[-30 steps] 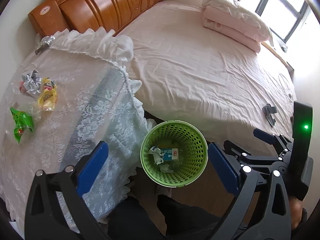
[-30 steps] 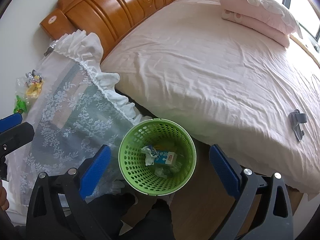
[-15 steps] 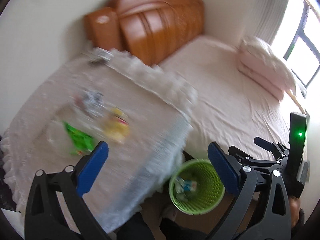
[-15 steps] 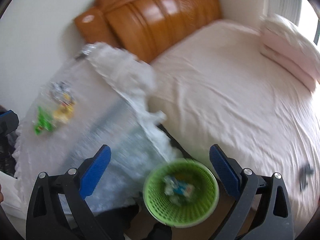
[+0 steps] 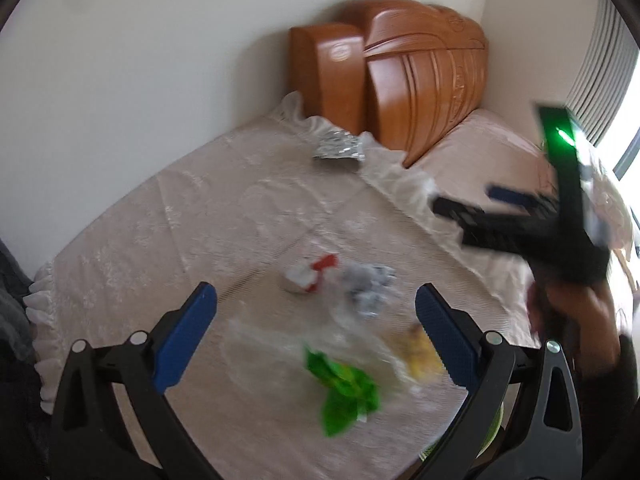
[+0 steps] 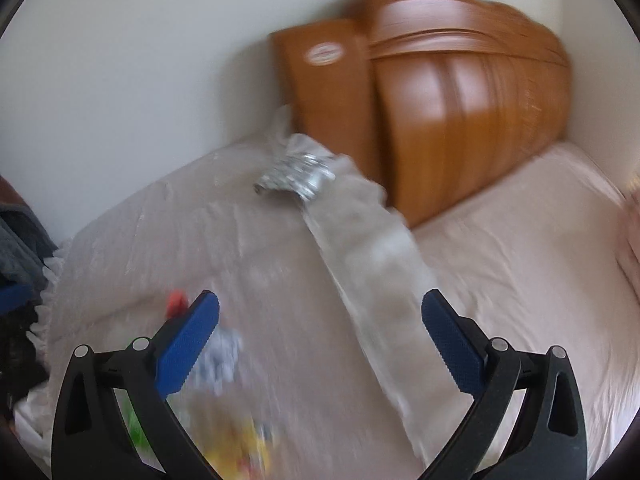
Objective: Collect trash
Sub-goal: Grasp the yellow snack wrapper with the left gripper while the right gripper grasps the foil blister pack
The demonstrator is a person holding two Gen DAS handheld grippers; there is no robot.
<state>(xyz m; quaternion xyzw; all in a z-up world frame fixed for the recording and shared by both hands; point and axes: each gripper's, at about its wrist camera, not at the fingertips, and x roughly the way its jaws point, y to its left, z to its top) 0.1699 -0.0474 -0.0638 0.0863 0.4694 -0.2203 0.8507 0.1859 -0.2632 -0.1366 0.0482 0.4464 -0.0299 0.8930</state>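
Observation:
Trash lies on a lace-covered table [image 5: 168, 240]: a green wrapper [image 5: 344, 392], a yellow wrapper [image 5: 420, 354], a grey crumpled wrapper [image 5: 368, 286], a red-and-white piece [image 5: 308, 274], clear plastic [image 5: 272, 340] and a silver foil packet [image 5: 338, 148] at the far edge. My left gripper [image 5: 316, 336] is open and empty above the green wrapper. My right gripper [image 6: 320, 344] is open and empty over the table; it also shows in the left wrist view [image 5: 520, 216]. The right wrist view shows the foil packet [image 6: 296, 174], the grey wrapper [image 6: 222, 354] and the yellow wrapper [image 6: 240, 452], blurred.
A wooden headboard [image 5: 424, 68] stands behind the table. The pink bed [image 6: 540, 260] lies to the right. A sliver of the green bin [image 5: 494, 428] shows at the lower right behind my left gripper. Dark cloth [image 6: 20, 248] is at the left.
Both grippers have swung left and up from over the green bin to over the table with the trash. Both stay open and empty.

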